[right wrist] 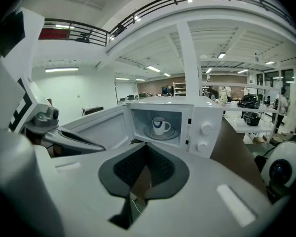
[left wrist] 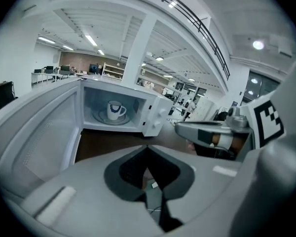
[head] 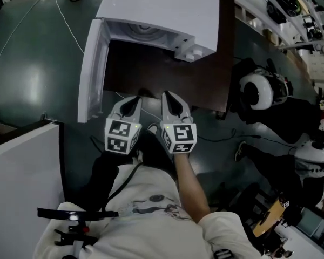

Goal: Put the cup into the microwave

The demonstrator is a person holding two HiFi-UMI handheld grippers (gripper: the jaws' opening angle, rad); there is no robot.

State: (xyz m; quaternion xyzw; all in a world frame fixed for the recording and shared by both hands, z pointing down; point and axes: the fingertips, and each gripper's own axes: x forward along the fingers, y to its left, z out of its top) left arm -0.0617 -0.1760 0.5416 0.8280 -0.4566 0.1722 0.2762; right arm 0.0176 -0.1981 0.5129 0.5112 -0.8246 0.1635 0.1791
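Table (head: pixel 151 77) | cup (right wrist: pixel 159 125) inside microwave (right wrist: pixel 207 127) | left claw (head: pixel 135 101), right claw (head: pixel 170 97) closed, distant

White cup (right wrist: pixel 159 125) with seemingly blue mark, white microwave (right wrist: pixel 205 128), brown table (right wrist: pixel 235 153).

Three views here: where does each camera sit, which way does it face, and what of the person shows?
Head view: on the head, looking steeply down at the microwave, left gripper, right gripper, forearm and shirt.
Left gripper view: rides that gripper, faces the open microwave past shut jaws; right gripper at right.
Right gripper view: likewise, left gripper at left.
Shared: both gripper views show the cup inside.
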